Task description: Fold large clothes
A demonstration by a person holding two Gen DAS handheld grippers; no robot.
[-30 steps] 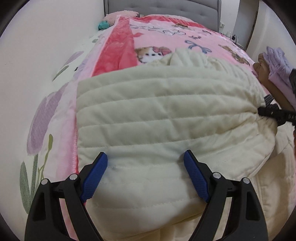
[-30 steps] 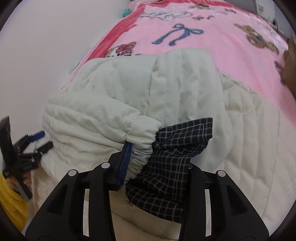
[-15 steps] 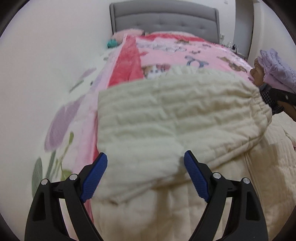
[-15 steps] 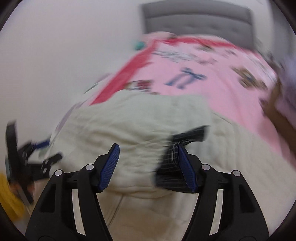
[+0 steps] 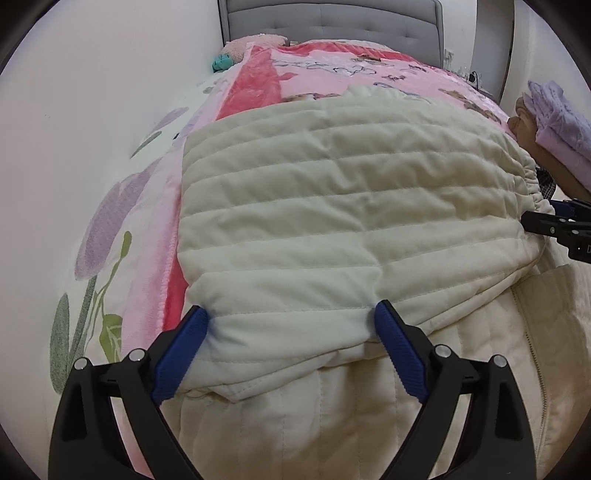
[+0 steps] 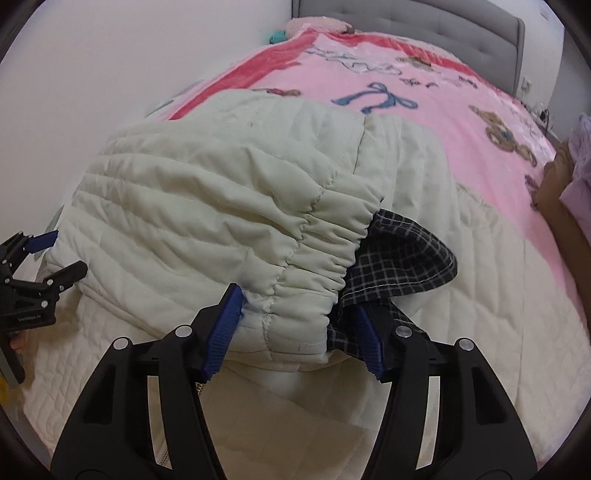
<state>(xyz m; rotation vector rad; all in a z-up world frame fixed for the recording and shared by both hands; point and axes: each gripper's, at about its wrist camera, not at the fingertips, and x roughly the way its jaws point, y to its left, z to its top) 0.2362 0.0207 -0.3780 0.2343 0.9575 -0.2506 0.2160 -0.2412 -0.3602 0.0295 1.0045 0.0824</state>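
A cream quilted jacket [image 5: 332,206] lies on the bed with one sleeve folded across its body. My left gripper [image 5: 290,314] is low over the near folded edge. Its jaws are opening, and the padded edge sits between the blue pads without being clamped. In the right wrist view the sleeve's gathered cuff [image 6: 317,251], with black checked lining [image 6: 402,254] spilling out, fills the gap of my right gripper [image 6: 295,301], whose jaws stand apart. The right gripper [image 5: 554,225] shows at the sleeve end in the left wrist view. The left gripper [image 6: 62,254] shows at the far left in the right wrist view.
A pink cartoon blanket [image 5: 332,70] covers the bed up to a grey padded headboard [image 5: 332,18]. A white wall [image 5: 74,110] runs along the left side beside a floral sheet [image 5: 103,229]. Folded lilac clothes [image 5: 561,122] sit at the right edge.
The right gripper let go of the cuff, widened and shifted; the cuff now sits between wider jaws. The left gripper drew back to the folded edge.
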